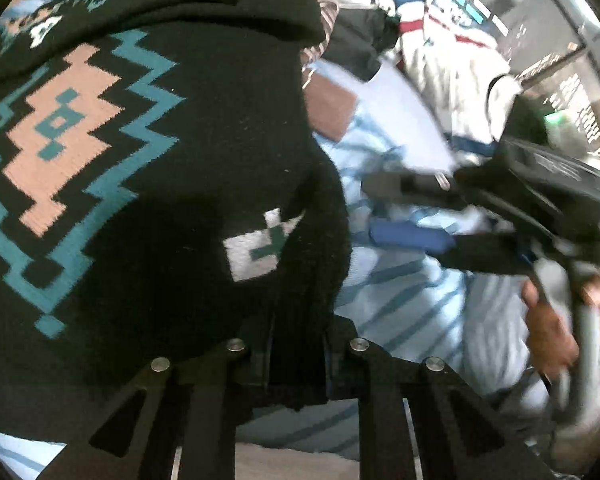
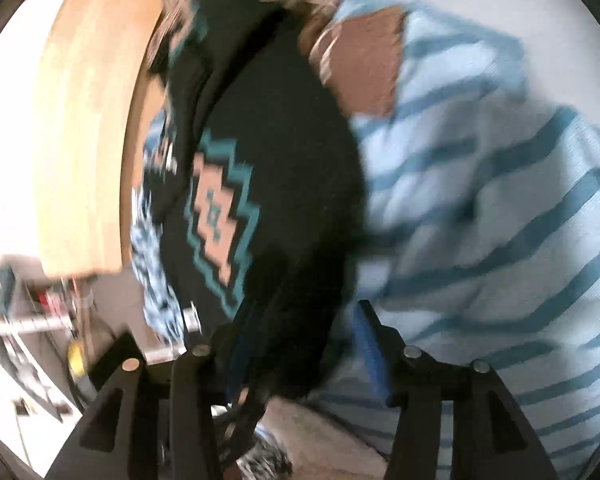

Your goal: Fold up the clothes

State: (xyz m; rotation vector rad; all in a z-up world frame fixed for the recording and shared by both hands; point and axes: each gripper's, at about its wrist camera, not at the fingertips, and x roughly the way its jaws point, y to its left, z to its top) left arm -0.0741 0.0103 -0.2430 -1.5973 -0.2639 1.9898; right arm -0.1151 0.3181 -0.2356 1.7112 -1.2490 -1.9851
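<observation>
One black knit sweater (image 1: 160,168), patterned with teal zigzags and pink diamonds, fills most of the left wrist view, draped in soft folds over a pale blue striped shirt (image 1: 404,292). The left gripper (image 1: 296,360) is clamped on the sweater's edge, with dark knit bunched between its jaws and hanging just below them. In the right wrist view the right gripper (image 2: 300,344) has its jaws standing apart: the sweater's edge (image 2: 284,320) lies against the left finger, while the right finger, with its blue pad (image 2: 366,344), sits clear of the knit over the striped shirt. The blur in that view keeps it uncertain whether any cloth is truly caught there.

The sweater is partly lifted or gathered, not flat, so the frames fit either a fold being carried over or a garment being spread for one. To do either well, in my judgement, the left grip should keep its hold near the hem, and the right jaws should take only the black knit, not the striped shirt beneath. Keeping both edges level would stop the heavy knit from sagging or twisting.

Beyond lie a wooden tabletop (image 2: 84,128), a white jacket with red and blue stripes (image 1: 440,40), and a person's hand (image 1: 548,332) on the right gripper's handle.
</observation>
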